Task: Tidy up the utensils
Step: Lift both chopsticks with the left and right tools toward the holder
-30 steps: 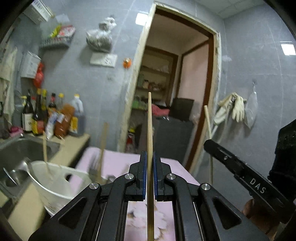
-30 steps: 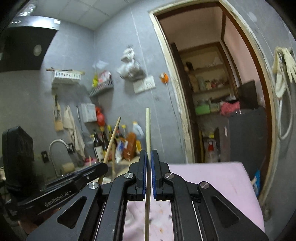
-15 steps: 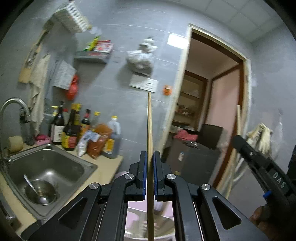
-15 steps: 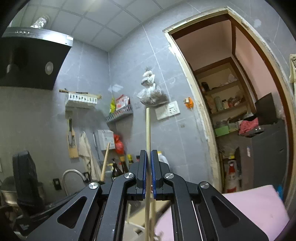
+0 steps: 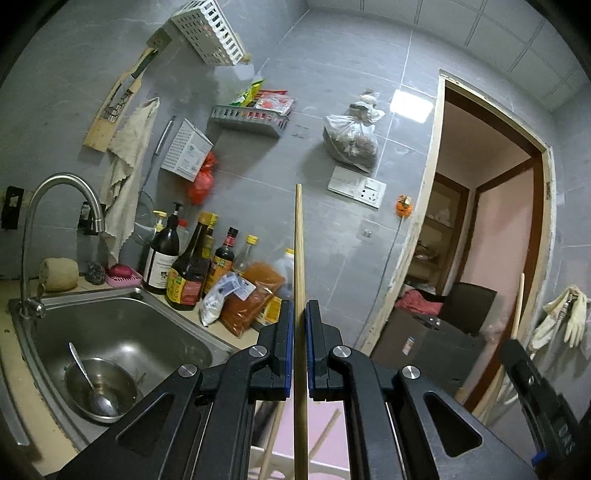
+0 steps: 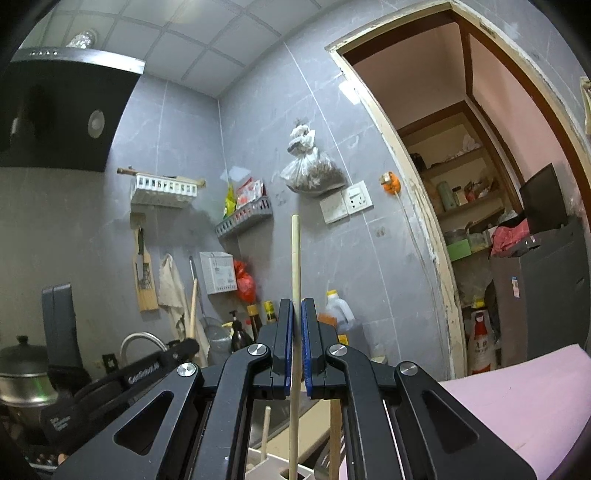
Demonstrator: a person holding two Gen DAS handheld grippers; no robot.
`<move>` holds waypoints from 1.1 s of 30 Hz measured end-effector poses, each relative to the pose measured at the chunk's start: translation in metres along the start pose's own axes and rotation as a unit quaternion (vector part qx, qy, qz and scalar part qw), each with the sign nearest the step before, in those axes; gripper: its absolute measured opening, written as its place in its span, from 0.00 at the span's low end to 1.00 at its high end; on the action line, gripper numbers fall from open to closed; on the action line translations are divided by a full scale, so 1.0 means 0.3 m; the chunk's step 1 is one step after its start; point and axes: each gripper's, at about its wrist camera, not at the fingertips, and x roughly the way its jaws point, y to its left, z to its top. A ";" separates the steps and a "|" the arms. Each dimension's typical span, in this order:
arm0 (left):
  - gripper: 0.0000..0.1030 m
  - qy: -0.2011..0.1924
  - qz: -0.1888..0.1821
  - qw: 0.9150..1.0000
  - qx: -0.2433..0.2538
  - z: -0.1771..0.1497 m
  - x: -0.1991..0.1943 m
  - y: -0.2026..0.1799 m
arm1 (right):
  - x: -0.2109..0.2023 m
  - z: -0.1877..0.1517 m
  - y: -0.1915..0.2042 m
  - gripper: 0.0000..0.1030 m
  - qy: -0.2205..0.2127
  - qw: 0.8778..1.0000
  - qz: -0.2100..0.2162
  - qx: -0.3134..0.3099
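Note:
My left gripper (image 5: 299, 310) is shut on a tan wooden chopstick (image 5: 300, 254) that runs between the blue pads and points at the grey tiled wall. My right gripper (image 6: 294, 308) is shut on a paler chopstick (image 6: 295, 258) in the same way. Each gripper shows in the other's view: the right gripper (image 5: 511, 345) at the far right with its chopstick (image 5: 519, 302), the left gripper (image 6: 192, 343) at the lower left. Below the fingers stands a white container (image 6: 273, 469) with more chopsticks (image 6: 266, 432) in it. A white slotted rack (image 5: 207, 33) hangs high on the wall.
A steel sink (image 5: 162, 314) with a tap (image 5: 59, 192) lies at the left, holding a bowl (image 5: 79, 400) and a spoon (image 5: 88, 380). Sauce bottles (image 5: 184, 273) and packets line the counter. A pink-covered table (image 6: 524, 398) and a doorway (image 5: 480, 229) are at the right.
Both views have swung left and upward: the sink, tap and wall racks have come into the left view and the pink table has dropped away. Both grippers still hold their chopsticks.

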 end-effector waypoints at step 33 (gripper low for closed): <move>0.06 0.027 0.004 0.999 0.044 -0.121 0.002 0.021 | 0.025 -0.148 0.021 0.03 0.067 0.996 -0.020 -0.050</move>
